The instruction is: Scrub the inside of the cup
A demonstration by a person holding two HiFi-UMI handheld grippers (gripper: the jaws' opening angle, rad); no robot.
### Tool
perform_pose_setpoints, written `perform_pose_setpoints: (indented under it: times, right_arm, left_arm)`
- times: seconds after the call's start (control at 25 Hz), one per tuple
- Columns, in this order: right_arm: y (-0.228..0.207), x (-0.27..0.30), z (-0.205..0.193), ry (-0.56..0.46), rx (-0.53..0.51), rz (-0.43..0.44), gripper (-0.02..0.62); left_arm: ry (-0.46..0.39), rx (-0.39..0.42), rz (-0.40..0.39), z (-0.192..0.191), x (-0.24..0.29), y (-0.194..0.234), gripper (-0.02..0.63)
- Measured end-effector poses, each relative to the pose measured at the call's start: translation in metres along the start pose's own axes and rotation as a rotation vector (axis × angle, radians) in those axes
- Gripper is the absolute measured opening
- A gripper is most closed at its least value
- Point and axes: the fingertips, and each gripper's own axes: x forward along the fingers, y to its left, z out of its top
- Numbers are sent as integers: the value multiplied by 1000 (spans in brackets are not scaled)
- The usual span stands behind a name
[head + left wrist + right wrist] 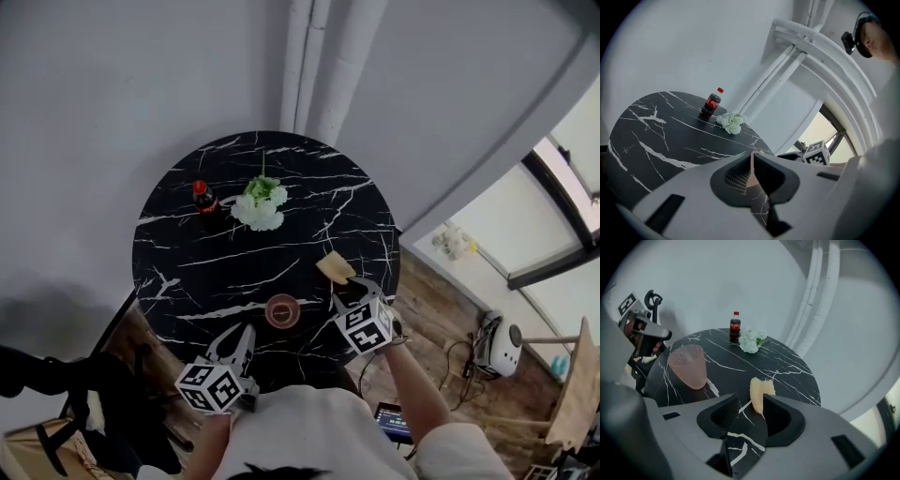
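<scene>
A small pinkish-brown cup (pixel 282 310) stands upright on the round black marble table (pixel 187 272), near its front edge. In the right gripper view the cup (pixel 687 365) shows a dotted inside. A tan sponge (pixel 335 267) lies on the table to the right of the cup. My right gripper (pixel 354 289) hovers just short of the sponge (pixel 762 391), open, with nothing between its jaws (pixel 751 401). My left gripper (pixel 242 333) is shut and empty, a little short of the cup on its near left. Only a thin pink sliver shows at its closed tips (pixel 752 157).
A cola bottle (pixel 202 198) and a bunch of white flowers (pixel 260 204) stand at the table's far side. White pipes (pixel 323 66) run up the wall behind. A dark chair (pixel 84 394) stands at the lower left, with wooden floor (pixel 441 300) to the right.
</scene>
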Motion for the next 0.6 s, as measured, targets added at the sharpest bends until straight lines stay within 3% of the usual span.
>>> perform_pose_setpoints:
  times: [0.16,0.6]
  right_arm:
    - [0,20,-5,41,-39,15,158]
    - [-10,52,-16,87,-71,8,160]
  left_arm:
    - [-23,23,82,5,-1,8,12]
    - [-1,49,120,-4,-2,7,12]
